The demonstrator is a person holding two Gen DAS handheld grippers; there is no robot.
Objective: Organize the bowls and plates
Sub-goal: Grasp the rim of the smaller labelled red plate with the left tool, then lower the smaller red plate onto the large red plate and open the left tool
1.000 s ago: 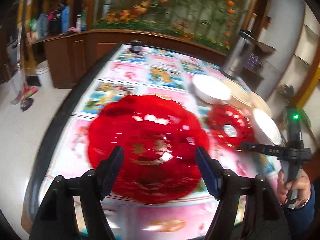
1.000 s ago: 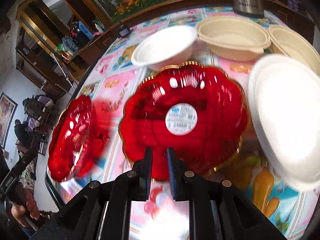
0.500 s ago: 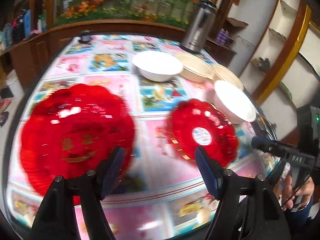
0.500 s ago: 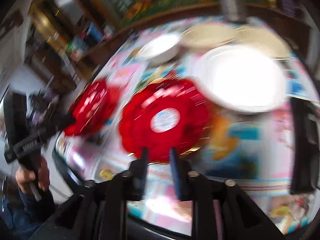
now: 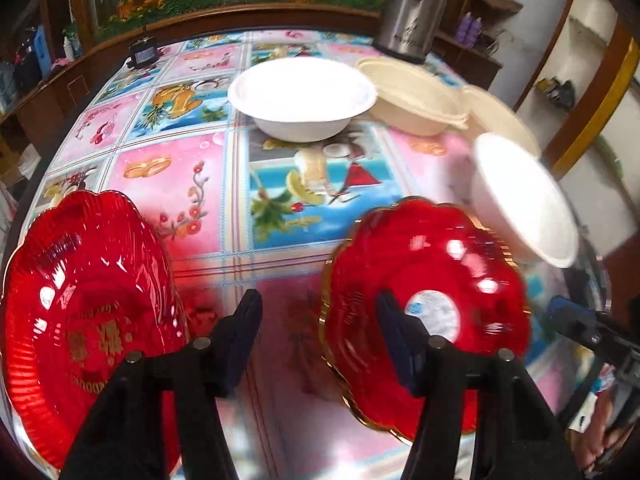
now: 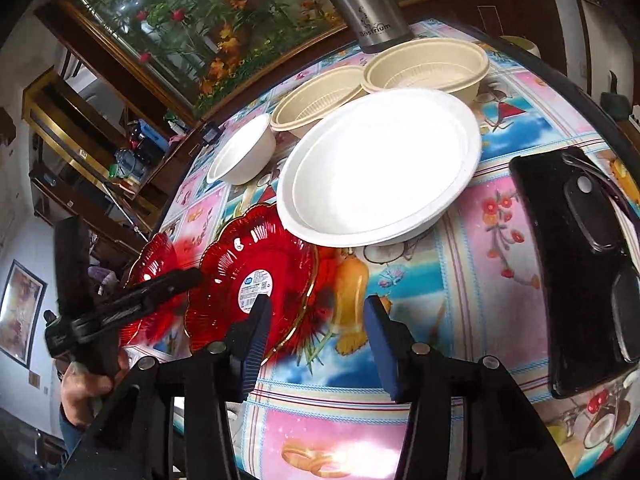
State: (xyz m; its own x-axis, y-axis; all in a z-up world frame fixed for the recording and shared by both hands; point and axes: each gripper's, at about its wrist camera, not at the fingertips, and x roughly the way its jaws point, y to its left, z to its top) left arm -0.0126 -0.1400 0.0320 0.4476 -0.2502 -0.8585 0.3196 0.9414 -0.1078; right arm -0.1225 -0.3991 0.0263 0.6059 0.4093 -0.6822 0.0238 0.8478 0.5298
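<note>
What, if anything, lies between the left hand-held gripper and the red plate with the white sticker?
Nothing visible does. The left hand-held gripper, its jaws closing with nothing between them, sits beside the red sticker plate over bare tablecloth. Its right finger already overlaps the plate's near rim.

Table surface: glossy cloth of pink and blue picture squares point(image 5: 192, 184), spread beneath and ahead of the tool.
Far edge: dark wooden counter point(image 5: 80, 76), curving beyond the table.
Rear wall: glass-fronted panel of green foliage and orange flowers point(image 6: 208, 40).
Left side: white wall with framed picture point(image 6: 20, 316).
Right side: wooden shelving point(image 5: 480, 20) against a white wall.
</note>
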